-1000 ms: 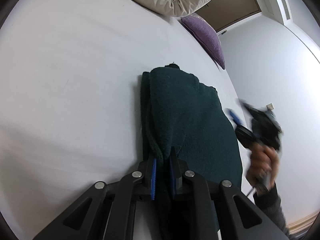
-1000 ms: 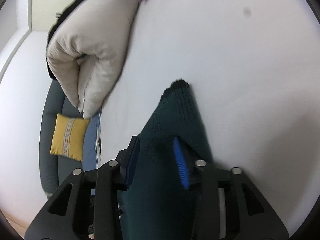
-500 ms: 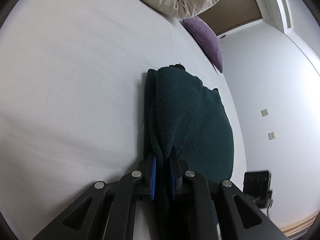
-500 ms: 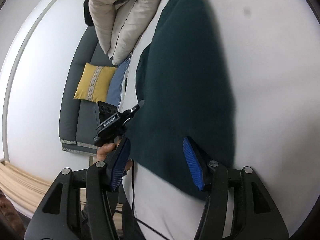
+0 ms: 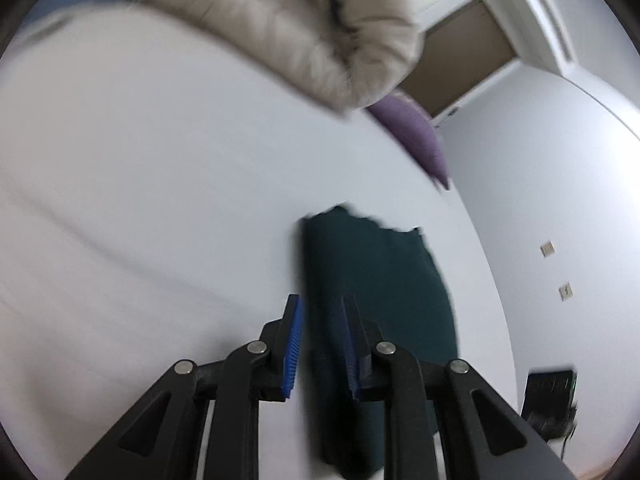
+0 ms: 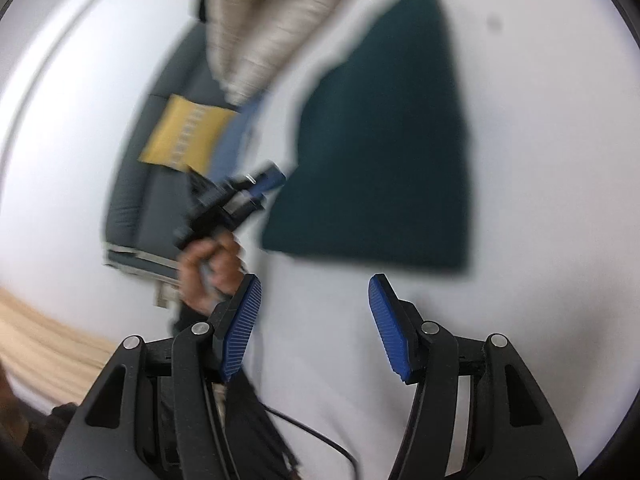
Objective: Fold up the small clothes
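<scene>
Your dark green knit garment (image 5: 372, 280) lies folded into a flat rectangle on the smooth white bed sheet (image 5: 160, 200). Your left gripper (image 5: 320, 336) is opening, its ribbed blue pads clear of the cloth; your right gripper (image 6: 316, 320) gapes empty.

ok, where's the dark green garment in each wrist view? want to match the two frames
Left wrist: the dark green garment lies on the white bed, lower centre, running from mid-frame down between and behind the left gripper, whose jaws are opening.
Right wrist: it fills upper centre-right, flat on the bed, beyond the right gripper, clear of its blue pads.
Shared landmark: the beige rolled duvet, at the top of both views.
</scene>
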